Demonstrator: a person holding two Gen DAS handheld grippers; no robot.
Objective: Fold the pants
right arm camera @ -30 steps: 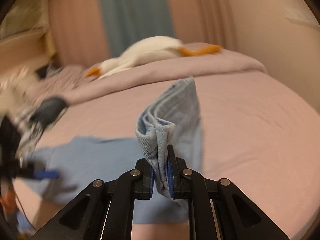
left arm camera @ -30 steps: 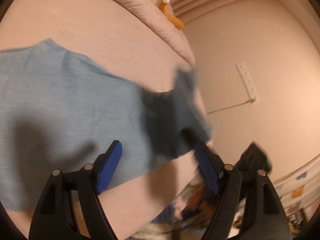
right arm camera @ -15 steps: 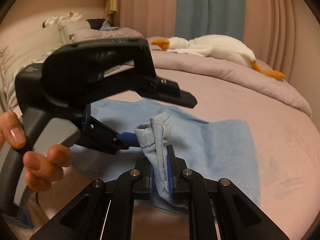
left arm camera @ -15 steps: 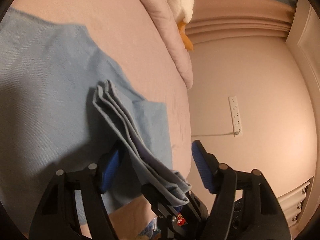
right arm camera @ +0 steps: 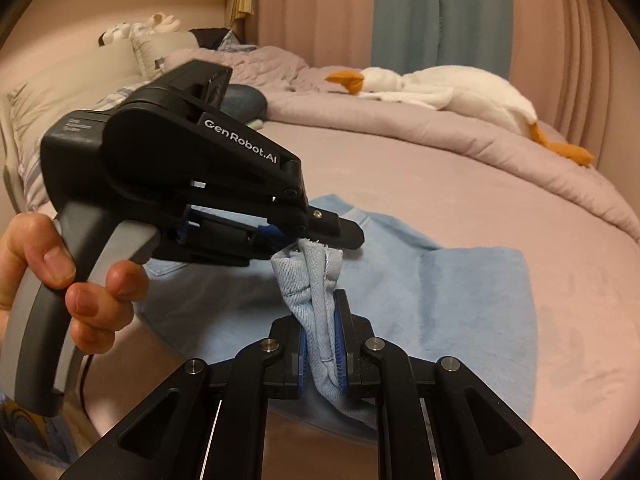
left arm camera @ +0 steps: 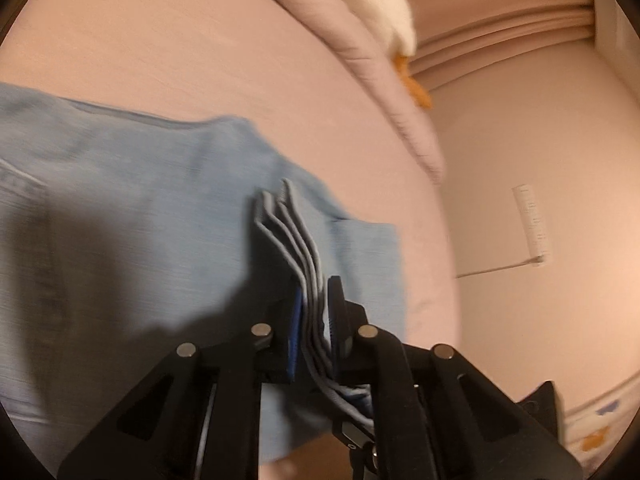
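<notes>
Fingers of a hand [right arm camera: 60, 280] wrap the left gripper [left arm camera: 314, 320] handle on the left; its jaws have just been closing and now pinch the bunched hem of the blue pants [right arm camera: 460, 300]; right gripper [right arm camera: 322, 340] is clamped on that same bunch. Rest of the pants lies flat on the pink bed [right arm camera: 500, 208]; plush goose [right arm camera: 452, 88] sits far right.

both claws, left claw [left arm camera: 314, 332] and right claw [right arm camera: 322, 344], clamped tight, tilted downward.
</notes>
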